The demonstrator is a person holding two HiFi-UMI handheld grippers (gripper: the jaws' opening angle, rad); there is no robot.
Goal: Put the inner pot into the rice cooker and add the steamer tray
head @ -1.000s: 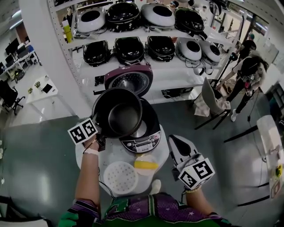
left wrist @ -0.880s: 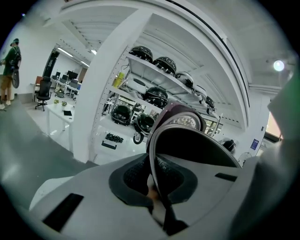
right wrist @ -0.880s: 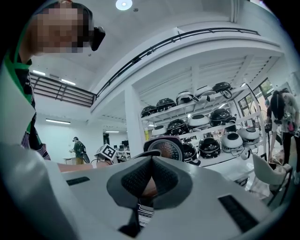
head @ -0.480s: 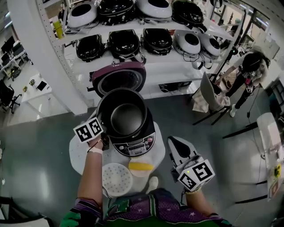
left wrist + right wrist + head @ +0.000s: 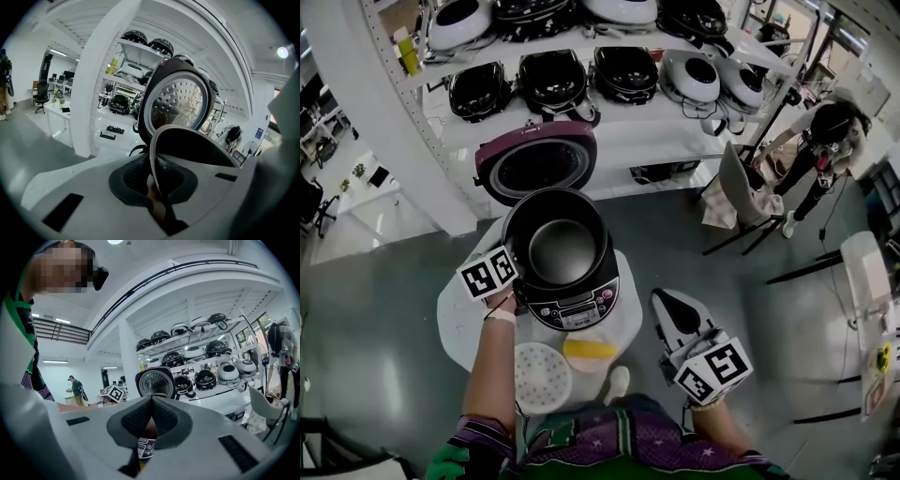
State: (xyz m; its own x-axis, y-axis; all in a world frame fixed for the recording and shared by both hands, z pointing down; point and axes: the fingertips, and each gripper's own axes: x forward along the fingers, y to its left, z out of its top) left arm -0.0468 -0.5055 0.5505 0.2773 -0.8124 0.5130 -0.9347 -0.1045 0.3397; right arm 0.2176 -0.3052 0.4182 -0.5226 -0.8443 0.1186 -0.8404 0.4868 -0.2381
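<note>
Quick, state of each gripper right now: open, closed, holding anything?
The left gripper is closed on the rim of the inner pot.
The right gripper is closed, holding nothing.

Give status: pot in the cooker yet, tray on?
Done: lid open, inner pot looks lowered into the rice cooker. In hand: left gripper shut on the pot rim. Right gripper shut, empty. Left: release the pot, then add the steamer tray, lying on the table by the cooker.
</note>
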